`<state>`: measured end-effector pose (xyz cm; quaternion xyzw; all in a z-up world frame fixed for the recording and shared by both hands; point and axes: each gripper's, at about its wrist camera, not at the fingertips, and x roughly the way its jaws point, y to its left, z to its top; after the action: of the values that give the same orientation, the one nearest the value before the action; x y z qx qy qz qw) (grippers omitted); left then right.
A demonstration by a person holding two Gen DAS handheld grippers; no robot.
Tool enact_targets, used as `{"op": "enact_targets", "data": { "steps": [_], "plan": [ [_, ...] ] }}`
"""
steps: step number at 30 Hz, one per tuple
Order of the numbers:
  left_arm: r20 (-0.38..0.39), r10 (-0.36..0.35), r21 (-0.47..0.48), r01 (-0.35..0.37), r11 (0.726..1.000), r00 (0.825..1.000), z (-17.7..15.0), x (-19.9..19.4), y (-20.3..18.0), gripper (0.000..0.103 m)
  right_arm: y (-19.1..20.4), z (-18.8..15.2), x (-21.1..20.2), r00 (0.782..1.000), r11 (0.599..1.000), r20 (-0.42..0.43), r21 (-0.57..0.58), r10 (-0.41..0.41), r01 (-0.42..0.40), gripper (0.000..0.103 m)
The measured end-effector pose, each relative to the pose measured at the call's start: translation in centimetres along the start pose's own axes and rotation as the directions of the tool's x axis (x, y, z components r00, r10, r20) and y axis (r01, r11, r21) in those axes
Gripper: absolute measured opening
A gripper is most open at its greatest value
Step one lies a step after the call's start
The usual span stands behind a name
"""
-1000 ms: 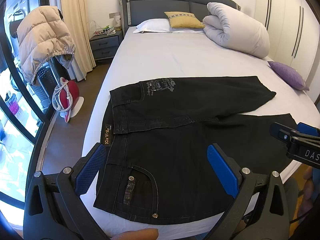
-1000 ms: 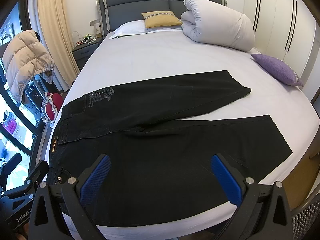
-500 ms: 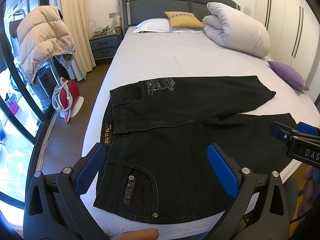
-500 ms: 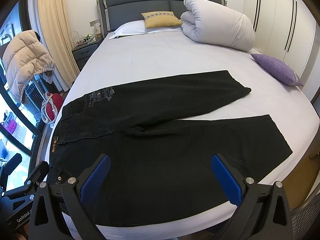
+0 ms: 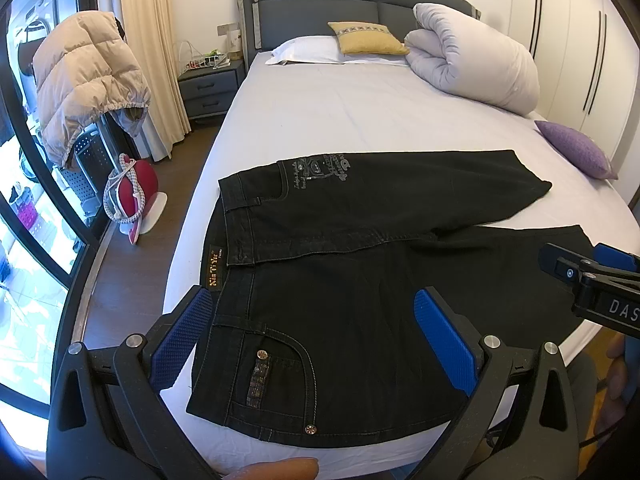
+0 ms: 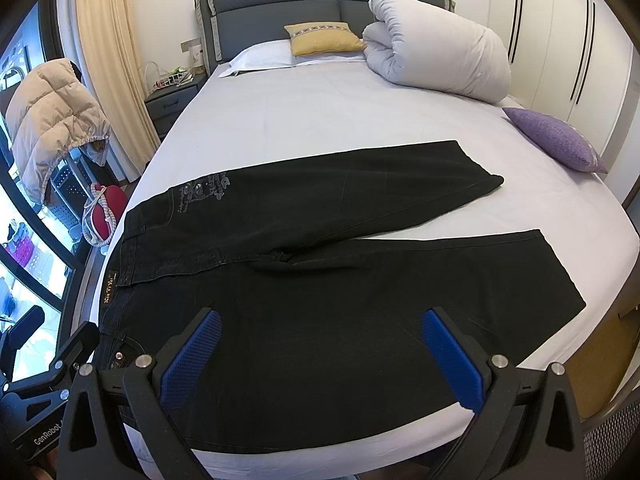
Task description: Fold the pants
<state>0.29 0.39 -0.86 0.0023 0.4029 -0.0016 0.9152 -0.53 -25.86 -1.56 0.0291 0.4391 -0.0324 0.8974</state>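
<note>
Left gripper (image 5: 316,332) spread wide, empty, hovering above waist end of black pants (image 5: 360,264), near front pocket. Pants flat on bed (image 5: 360,120), waistband left, legs splayed rightward. Right gripper (image 6: 320,344) likewise wide, empty, above near leg; far leg angles toward purple cushion (image 6: 556,140).

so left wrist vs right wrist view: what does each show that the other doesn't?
Left wrist only: the pants' front pocket with rivets, a fingertip at the bottom edge, and the right gripper entering from the right.
Right wrist only: the near leg's full hem, and the left gripper low on the left.
Both: black pants spread flat on the bed, legs splayed; open blue-padded jaws in front.
</note>
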Motion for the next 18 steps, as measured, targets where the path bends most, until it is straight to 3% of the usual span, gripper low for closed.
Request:
{"op": "enact_targets", "data": {
  "steps": [18],
  "plan": [
    [-0.003, -0.001, -0.001, 0.001, 1.000, 1.000, -0.39, 0.17, 0.16, 0.103, 0.23, -0.19, 0.03, 1.000, 1.000, -0.002, -0.002, -0.001, 0.001, 0.103]
  ]
}}
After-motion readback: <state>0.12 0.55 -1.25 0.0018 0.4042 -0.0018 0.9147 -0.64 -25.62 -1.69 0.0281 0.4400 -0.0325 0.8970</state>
